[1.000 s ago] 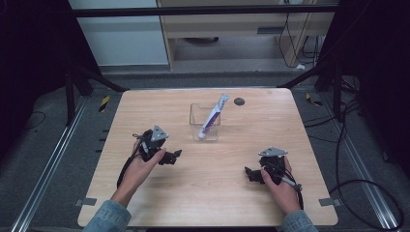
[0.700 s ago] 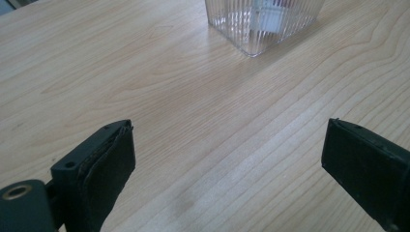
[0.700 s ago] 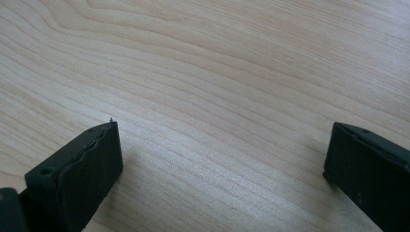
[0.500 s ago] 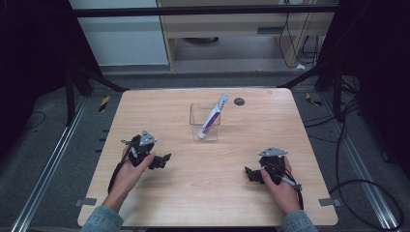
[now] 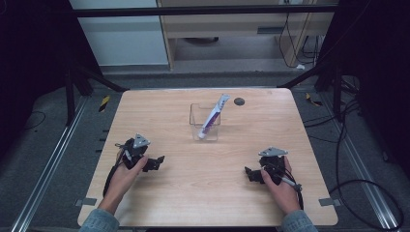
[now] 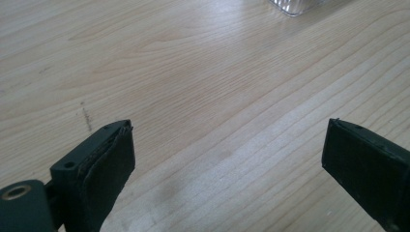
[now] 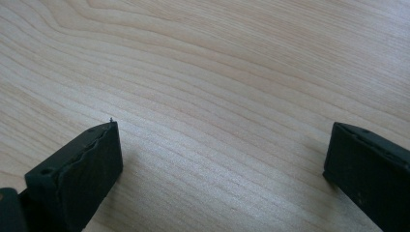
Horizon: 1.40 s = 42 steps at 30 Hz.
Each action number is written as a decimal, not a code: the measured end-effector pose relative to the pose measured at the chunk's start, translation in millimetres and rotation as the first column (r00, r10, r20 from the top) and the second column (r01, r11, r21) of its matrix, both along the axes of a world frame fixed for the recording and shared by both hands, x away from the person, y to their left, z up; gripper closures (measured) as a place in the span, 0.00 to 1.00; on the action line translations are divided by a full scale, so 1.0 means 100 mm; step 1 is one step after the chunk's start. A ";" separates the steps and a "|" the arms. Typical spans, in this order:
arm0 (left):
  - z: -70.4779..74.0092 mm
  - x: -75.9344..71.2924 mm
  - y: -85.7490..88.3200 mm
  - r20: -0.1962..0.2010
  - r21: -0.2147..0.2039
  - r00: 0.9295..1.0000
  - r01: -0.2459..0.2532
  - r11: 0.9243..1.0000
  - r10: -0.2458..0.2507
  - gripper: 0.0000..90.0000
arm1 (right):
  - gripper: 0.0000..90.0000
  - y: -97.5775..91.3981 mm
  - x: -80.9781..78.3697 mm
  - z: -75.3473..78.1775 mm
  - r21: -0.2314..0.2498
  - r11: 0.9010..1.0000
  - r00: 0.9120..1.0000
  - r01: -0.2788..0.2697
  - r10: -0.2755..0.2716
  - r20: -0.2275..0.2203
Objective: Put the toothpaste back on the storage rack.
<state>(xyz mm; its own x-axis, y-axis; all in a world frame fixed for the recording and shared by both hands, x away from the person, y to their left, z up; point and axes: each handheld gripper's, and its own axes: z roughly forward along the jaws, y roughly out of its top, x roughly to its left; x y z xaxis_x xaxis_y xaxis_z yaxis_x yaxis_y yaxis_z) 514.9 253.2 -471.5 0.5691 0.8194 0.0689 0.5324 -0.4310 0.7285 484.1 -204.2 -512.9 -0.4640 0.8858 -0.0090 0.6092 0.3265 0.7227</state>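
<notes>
A clear plastic cup [image 5: 204, 121] stands near the middle of the wooden table [image 5: 169, 111], with a white and purple toothpaste tube [image 5: 213, 116] leaning in it, its end sticking out up and to the right. My left gripper [image 5: 157, 162] rests low on the table at the front left, open and empty. In the left gripper view its jaws [image 6: 227, 159] stand wide apart over bare wood, and the cup's base [image 6: 295, 6] shows at the top edge. My right gripper [image 5: 249, 173] sits at the front right, also open; its own view [image 7: 222, 159] shows bare wood between the jaws.
A small dark round disc [image 5: 239, 101] lies near the table's far edge, right of the cup. Cables [image 5: 358, 188] trail on the floor to the right. Metal rails [image 5: 43, 169] flank the table, and cabinets [image 5: 232, 29] stand beyond it.
My left gripper has drawn back toward the front left of the table, away from the cup. The right gripper has stayed where it was.
</notes>
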 end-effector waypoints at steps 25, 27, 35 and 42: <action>-0.17 0.13 0.34 0.004 0.015 0.994 -0.108 0.994 0.108 0.05 | 0.00 0.00 0.00 0.00 0.000 1.000 1.000 0.000 0.000 0.000; -0.18 0.16 0.35 -0.001 0.015 0.994 -0.113 0.993 0.113 0.05 | 0.00 0.00 0.00 0.00 0.000 1.000 1.000 0.000 0.000 0.000; -0.25 0.25 0.38 -0.017 0.018 0.991 -0.132 0.991 0.132 0.05 | 0.00 0.00 0.00 0.00 0.000 1.000 1.000 0.000 0.000 0.000; -0.35 0.30 0.40 -0.028 -0.022 0.988 -0.153 0.988 0.152 0.04 | 0.00 0.00 0.00 0.00 0.000 1.000 1.000 -0.001 0.001 0.000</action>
<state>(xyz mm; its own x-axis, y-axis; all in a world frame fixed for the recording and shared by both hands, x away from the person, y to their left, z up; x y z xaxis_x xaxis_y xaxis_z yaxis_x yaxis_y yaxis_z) 544.7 293.6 -506.8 0.4390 0.8978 0.0350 0.6098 -0.3263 0.7223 484.2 -204.3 -512.9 -0.4644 0.8856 -0.0093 0.6089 0.3270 0.7227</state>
